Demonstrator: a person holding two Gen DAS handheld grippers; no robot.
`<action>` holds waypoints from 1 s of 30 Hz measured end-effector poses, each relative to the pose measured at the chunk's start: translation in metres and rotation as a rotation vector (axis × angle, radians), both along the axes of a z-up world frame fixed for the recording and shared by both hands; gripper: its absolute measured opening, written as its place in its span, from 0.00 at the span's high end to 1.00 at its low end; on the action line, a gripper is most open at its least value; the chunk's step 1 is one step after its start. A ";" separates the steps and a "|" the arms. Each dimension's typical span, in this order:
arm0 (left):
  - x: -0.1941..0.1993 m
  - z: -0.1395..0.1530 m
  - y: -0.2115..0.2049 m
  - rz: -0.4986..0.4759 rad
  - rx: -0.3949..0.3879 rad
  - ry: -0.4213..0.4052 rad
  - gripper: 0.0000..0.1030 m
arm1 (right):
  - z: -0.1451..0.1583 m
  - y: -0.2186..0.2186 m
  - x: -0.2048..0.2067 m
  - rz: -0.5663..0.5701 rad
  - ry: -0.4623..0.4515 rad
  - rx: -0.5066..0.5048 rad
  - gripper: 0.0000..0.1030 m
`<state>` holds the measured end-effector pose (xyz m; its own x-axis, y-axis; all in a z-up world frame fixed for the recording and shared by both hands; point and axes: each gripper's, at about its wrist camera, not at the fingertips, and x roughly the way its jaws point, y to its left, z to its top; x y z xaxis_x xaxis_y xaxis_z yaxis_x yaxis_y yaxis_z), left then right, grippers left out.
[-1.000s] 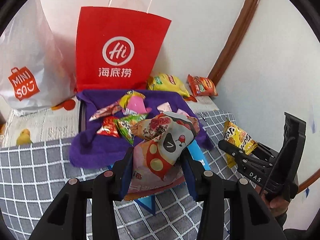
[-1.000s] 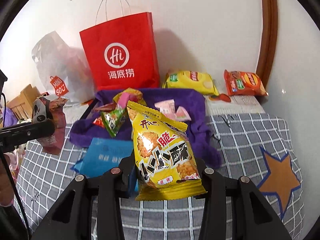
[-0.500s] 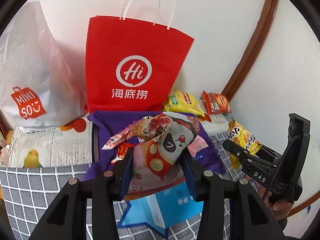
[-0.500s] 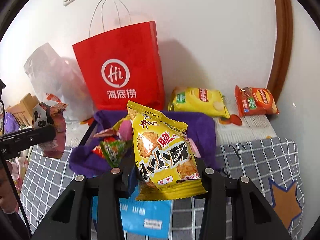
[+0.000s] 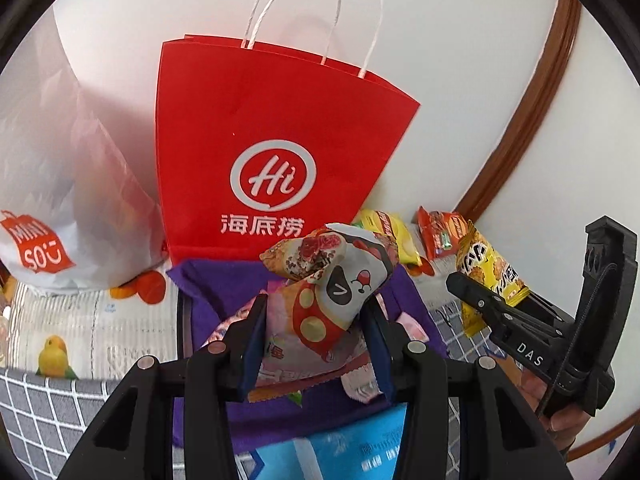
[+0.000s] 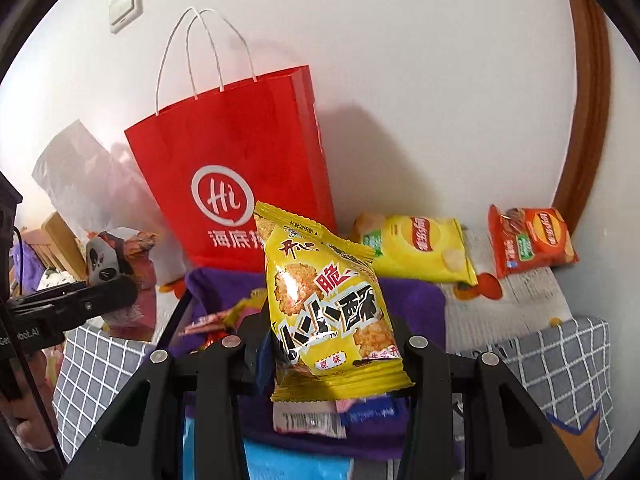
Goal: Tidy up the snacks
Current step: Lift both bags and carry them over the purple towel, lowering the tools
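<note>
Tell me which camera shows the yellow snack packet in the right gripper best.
The right wrist view: the yellow snack packet fills the centre, front label facing the lens, clamped in the right gripper. The left wrist view shows it only small at the right edge, partly hidden behind that gripper's finger.

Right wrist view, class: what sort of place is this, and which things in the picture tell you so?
Probably a room in a home, perhaps a bedroom. A grey checked cover like bedding lies under the snacks, a wall switch sits above, and a red paper bag leans against the white wall.
</note>
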<state>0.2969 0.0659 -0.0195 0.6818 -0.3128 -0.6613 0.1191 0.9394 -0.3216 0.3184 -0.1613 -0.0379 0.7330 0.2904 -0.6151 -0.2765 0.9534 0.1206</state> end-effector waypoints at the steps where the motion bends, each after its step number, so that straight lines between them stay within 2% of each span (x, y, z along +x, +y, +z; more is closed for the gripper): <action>1: 0.003 -0.002 0.000 0.004 0.003 0.000 0.58 | -0.002 0.001 0.003 0.002 0.003 0.001 0.60; 7: 0.019 -0.030 0.008 0.018 -0.003 0.052 0.58 | -0.030 0.007 0.024 0.005 0.057 -0.039 0.60; 17: 0.035 -0.056 0.025 0.046 -0.027 0.116 0.58 | -0.069 0.006 0.046 0.005 0.136 -0.094 0.60; 30: 0.039 -0.061 0.028 0.054 -0.022 0.127 0.58 | -0.070 -0.008 0.051 -0.028 0.143 -0.096 0.60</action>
